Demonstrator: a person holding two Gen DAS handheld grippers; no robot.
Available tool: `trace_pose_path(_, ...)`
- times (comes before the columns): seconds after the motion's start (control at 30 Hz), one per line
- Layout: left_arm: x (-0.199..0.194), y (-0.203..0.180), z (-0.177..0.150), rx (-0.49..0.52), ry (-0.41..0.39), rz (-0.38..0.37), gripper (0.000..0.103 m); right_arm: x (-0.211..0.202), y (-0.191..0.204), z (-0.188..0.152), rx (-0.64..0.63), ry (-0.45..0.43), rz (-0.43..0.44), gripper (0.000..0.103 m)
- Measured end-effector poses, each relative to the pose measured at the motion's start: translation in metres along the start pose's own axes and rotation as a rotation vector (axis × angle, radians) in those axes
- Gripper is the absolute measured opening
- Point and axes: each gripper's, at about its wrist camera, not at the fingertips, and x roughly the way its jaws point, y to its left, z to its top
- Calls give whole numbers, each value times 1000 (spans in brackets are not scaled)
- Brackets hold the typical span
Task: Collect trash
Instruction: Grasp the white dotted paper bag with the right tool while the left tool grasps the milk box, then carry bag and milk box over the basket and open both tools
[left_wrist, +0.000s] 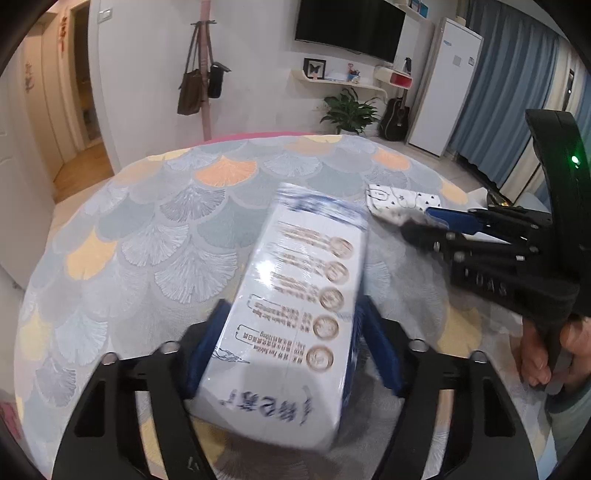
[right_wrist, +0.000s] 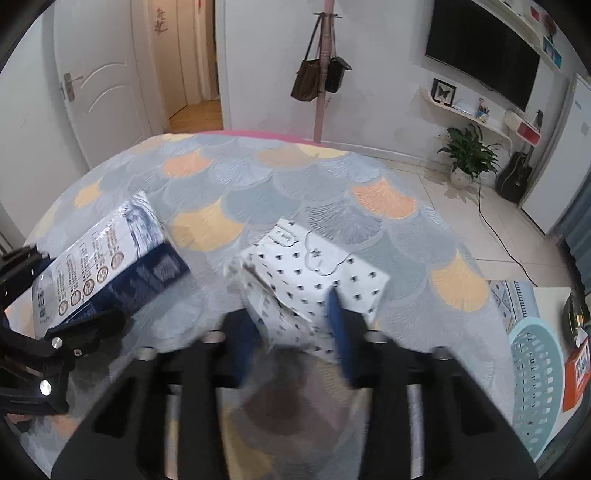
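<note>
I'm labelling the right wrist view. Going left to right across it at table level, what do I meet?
Left tool → milk carton → spotted paper bag held in the right tool → light blue basket → orange box.

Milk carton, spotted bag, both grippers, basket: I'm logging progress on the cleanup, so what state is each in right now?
milk carton: gripped between blue fingers, tilted.
left gripper: shut on the milk carton.
spotted paper bag: crumpled, between the fingers.
right gripper: shut on the spotted paper bag.
laundry basket: upright beside the table; contents not visible.
</note>
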Motion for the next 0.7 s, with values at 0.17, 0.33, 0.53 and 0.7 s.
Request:
trace_pose_path(0.17, -7, -7, 0, -3, -37, -12, 61, -15, -12, -3, 53, -59, 48, 7)
trace_pose_path(0.33, -28, -25, 9, 10, -111, -53, 61, -50, -27, -6, 107, -143, 53, 3)
trace_pose_path(0.53, -50, -65, 26, 61, -180, -113, 61, -99, -58, -16, 174, -245, 22, 3)
trace_pose_path(0.7, -54, -116, 44, 130, -203, -162, 61, -138, -92, -31, 227, -312, -49, 3)
